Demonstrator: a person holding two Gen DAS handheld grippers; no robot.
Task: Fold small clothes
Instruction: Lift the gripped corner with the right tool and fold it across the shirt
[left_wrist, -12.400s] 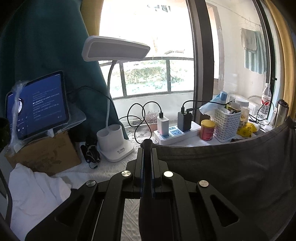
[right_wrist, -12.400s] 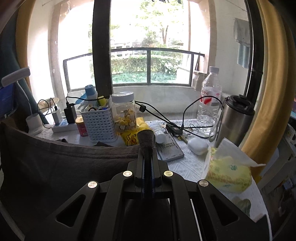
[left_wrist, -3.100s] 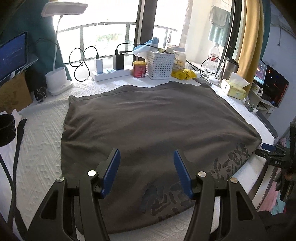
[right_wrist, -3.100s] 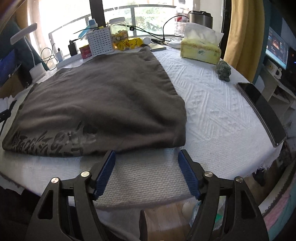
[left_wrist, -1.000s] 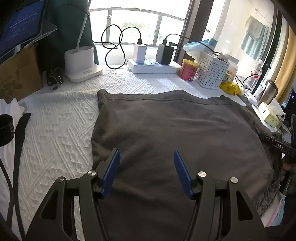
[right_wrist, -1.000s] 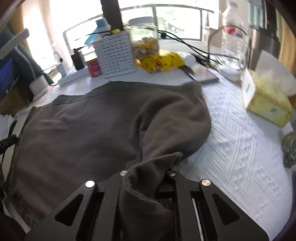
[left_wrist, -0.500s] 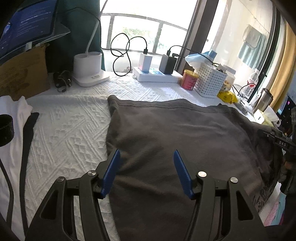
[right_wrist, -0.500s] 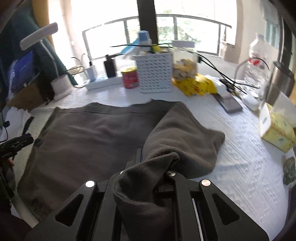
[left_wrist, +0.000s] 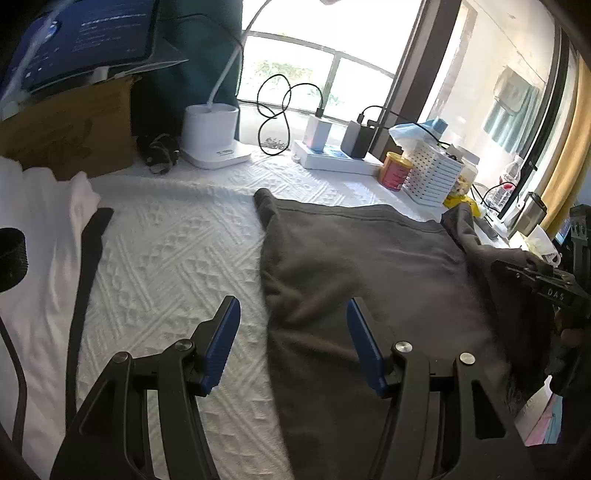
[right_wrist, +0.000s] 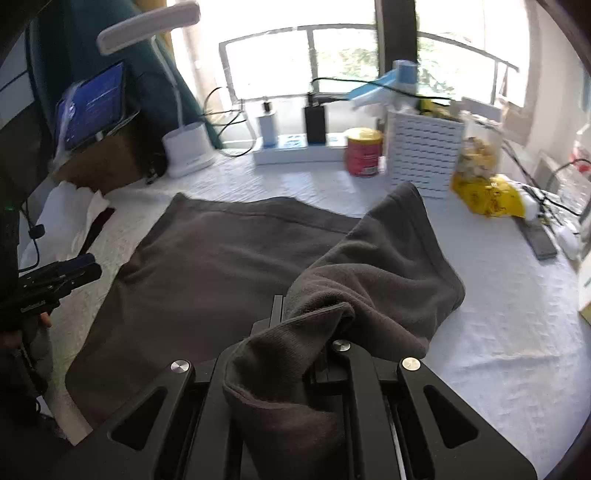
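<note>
White textured bedspread covers the table, and on it lies the dark grey fleece garment, its right side lifted and folded over. The right gripper is clamped on that bunched edge, while the left gripper hovers wide open over the garment's left edge, holding nothing.

We see strong daylight pouring through the window, which blows out to white glare in both views and leaves the tablet and the near corners dim by contrast. The white worktop is bright and evenly lit, with only soft shadow under the dark cloth. Fisheye bending curves every edge and blackens the frame corners, and the right wrist view is smeared with motion blur.
</note>
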